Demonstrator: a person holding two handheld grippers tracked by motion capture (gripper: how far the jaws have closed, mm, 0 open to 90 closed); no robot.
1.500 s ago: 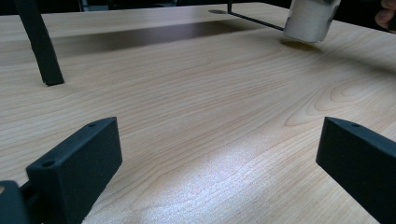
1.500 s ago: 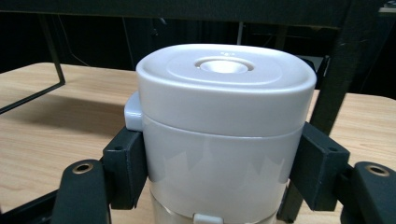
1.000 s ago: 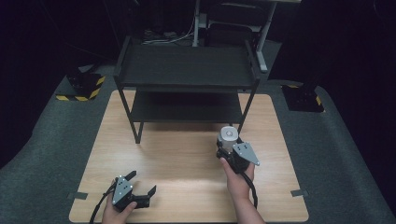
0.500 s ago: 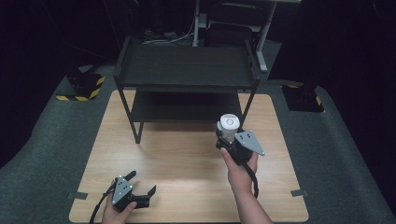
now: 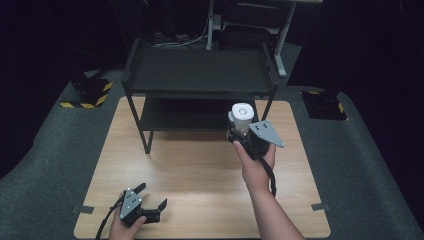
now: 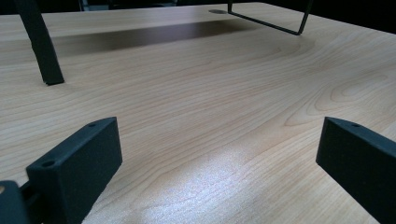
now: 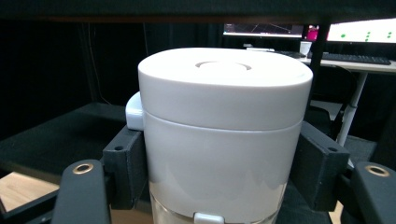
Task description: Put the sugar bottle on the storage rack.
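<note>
My right gripper is shut on a white lidded jar and holds it upright in the air, in front of the right end of the black shelf rack. In the right gripper view the jar has a white cap over a clear lower part, and both black pads press its sides at my right gripper. My left gripper rests on the table near its front left edge, jaws wide apart and empty. In its own view, my left gripper has bare wood between its jaws.
The black two-tier rack stands across the back half of the wooden table; its lower shelf sits just above the tabletop. A rack leg is ahead of the left gripper. Grey carpet surrounds the table.
The right gripper has risen with the jar and moved a little toward the rack. The left gripper has stayed where it was.
</note>
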